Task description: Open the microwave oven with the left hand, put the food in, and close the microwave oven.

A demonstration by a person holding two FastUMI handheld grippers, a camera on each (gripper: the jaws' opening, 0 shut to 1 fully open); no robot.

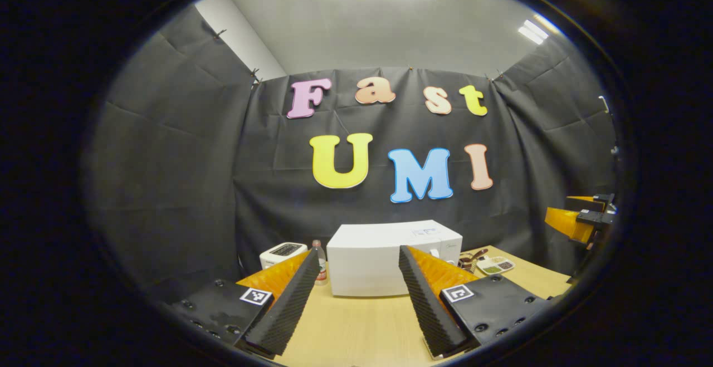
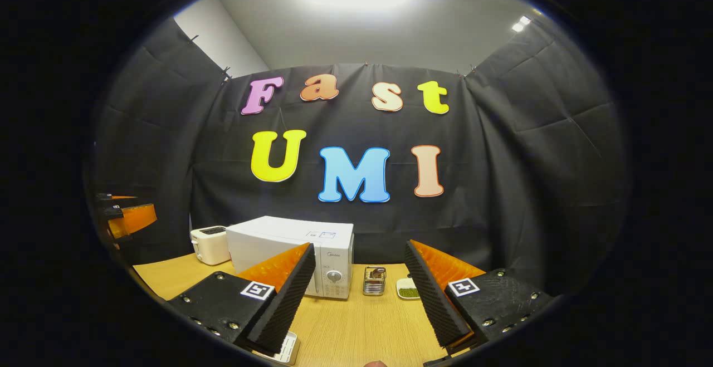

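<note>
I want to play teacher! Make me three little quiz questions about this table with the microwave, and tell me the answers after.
1. True or false: the microwave door is open.
2. What sits just left of the microwave in the right gripper view? A) toaster B) kettle C) pan
3. Fill in: the left gripper has its fingers spread and holds ____.

Key
1. False. The door is shut.
2. A. The white toaster stands beside it on the wooden table.
3. Nothing. The right gripper is open and empty too.
</note>
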